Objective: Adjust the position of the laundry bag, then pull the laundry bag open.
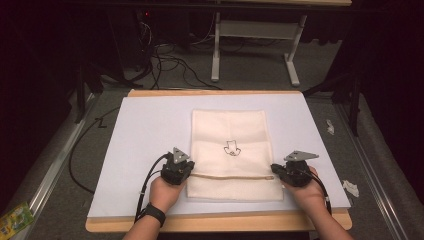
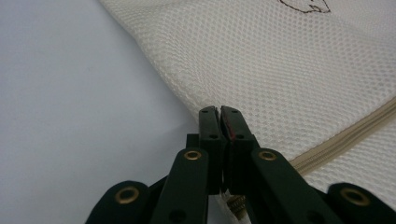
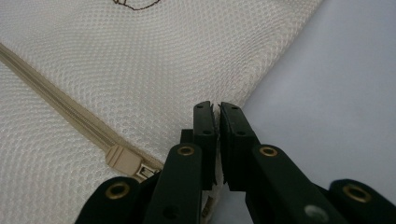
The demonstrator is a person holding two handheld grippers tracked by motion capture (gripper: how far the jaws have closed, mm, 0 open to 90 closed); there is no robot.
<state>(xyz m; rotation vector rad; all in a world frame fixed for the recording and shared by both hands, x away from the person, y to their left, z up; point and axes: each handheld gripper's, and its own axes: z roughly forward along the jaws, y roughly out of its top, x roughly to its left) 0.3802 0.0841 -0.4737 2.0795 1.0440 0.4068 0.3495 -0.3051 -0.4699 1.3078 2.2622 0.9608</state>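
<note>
Left hand [image 1: 163,191]: comes in from the bottom of the high view, a dark watch on its wrist, and holds the left gripper [image 1: 186,171].
Left gripper: sits at the left edge of the mesh bag [image 1: 230,150], just where the zipper [image 1: 231,176] begins. In the left gripper view its jaws are pressed together over the bag's edge; mesh and a bit of zipper end show under them, so they look clamped on the fabric.
Mesh bag: cream, flat on the white sheet [image 1: 145,130], stretching rightward from the left gripper to the right gripper [image 1: 275,170]. A small dark outline drawing [image 1: 232,147] lies ahead of and between the two grippers.
Zipper: a tan line running straight from one gripper across to the other, near the bag's near end.
Zipper pull [image 3: 122,160]: in the right gripper view it lies just left of the right gripper's jaws, touching their base.
Right gripper: at the bag's right edge, at the zipper's end. Its jaws are nearly together with a thin slit between them; whether they pinch the mesh I cannot tell.
Right hand [image 1: 311,192]: holds the right gripper from below.
</note>
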